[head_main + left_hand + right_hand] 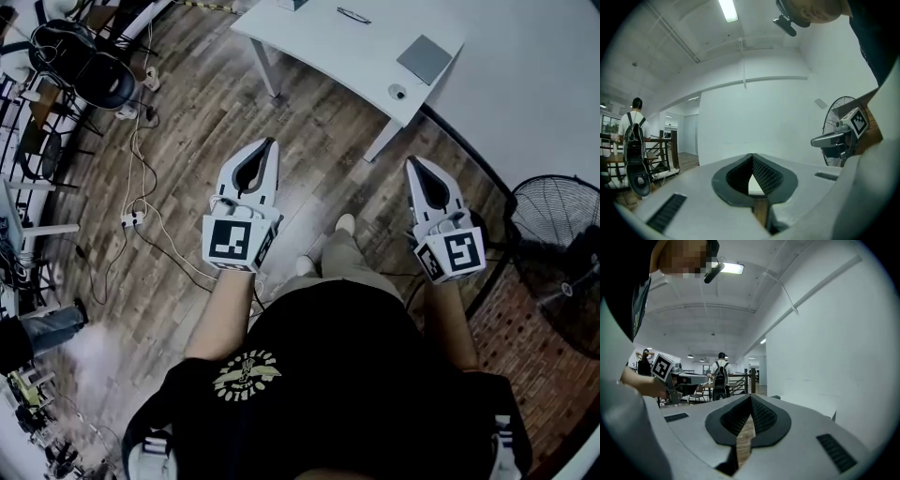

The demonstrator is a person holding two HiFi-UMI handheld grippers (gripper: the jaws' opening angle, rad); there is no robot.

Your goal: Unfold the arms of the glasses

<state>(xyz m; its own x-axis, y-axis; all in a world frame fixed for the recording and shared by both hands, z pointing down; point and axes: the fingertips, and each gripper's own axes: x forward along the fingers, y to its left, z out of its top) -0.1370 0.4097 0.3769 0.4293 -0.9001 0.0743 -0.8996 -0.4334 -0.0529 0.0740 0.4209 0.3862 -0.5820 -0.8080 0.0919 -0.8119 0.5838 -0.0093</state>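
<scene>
A thin dark pair of glasses [353, 15] lies on the white table [319, 42] at the top of the head view, too small to tell how its arms stand. Both grippers are held level over the wooden floor, well short of the table. My left gripper [272, 142] is shut with nothing in it, and its ribbed pads [761, 171] meet at the tip [752, 155]. My right gripper [411, 161] is also shut and empty, its jaws closed to a point [751, 397]. The glasses appear in neither gripper view.
A grey flat pad [424, 58] and a small round object [397, 92] lie on the table's near corner. A standing fan [553, 225] is at the right, black chairs [89, 70] and floor cables [136, 211] at the left. A person with a backpack [720, 373] stands far off by a railing.
</scene>
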